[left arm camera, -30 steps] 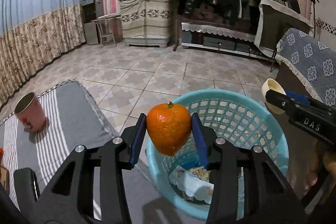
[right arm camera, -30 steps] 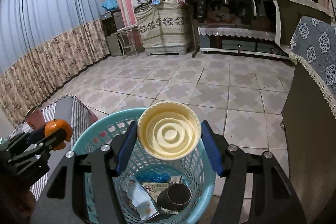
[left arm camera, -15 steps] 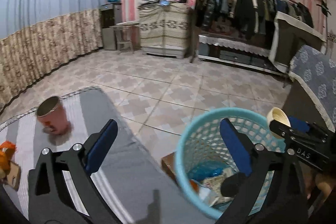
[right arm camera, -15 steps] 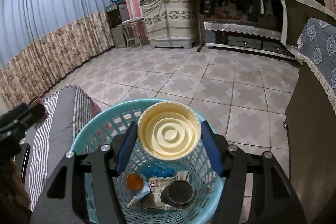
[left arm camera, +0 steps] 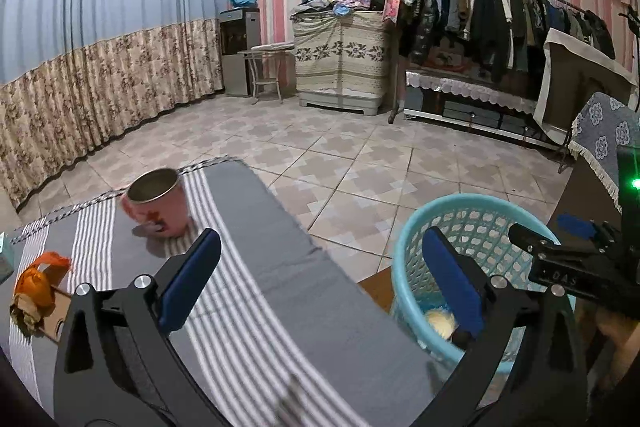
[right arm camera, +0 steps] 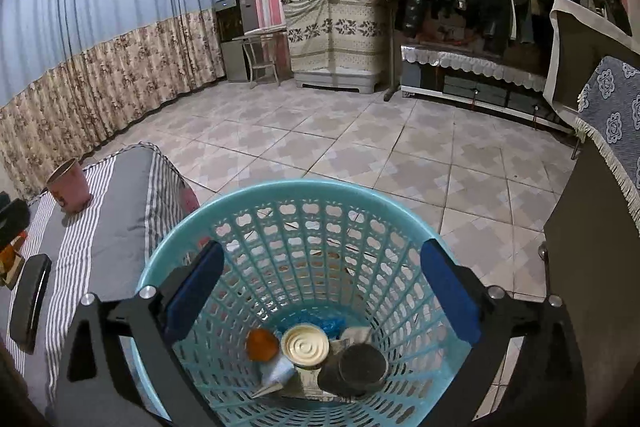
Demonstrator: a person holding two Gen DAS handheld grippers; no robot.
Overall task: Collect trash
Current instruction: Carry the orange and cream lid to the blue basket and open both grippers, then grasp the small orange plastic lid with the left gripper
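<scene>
A light blue plastic basket (right arm camera: 304,195) stands on the floor beside a grey striped surface (left arm camera: 248,267); it also shows in the left wrist view (left arm camera: 472,207). Inside lie a cream round container (right arm camera: 305,343), an orange (right arm camera: 262,344), a dark cup (right arm camera: 356,367) and wrappers. My right gripper (right arm camera: 320,291) is open and empty above the basket. My left gripper (left arm camera: 320,279) is open and empty over the striped surface. A pink cup (left arm camera: 158,203) stands there, also in the right wrist view (right arm camera: 68,185). Orange peel (left arm camera: 38,281) lies on a cardboard piece at the left.
A dark cabinet with a blue patterned cloth (right arm camera: 616,107) stands right of the basket. A black phone-like object (right arm camera: 30,301) lies on the striped surface. Tiled floor (right arm camera: 360,147), a clothes rack (left arm camera: 500,11) and curtains lie beyond.
My left gripper opened, dropped the orange into the basket, then swung left over the striped surface. My right gripper opened and the cream container fell into the basket.
</scene>
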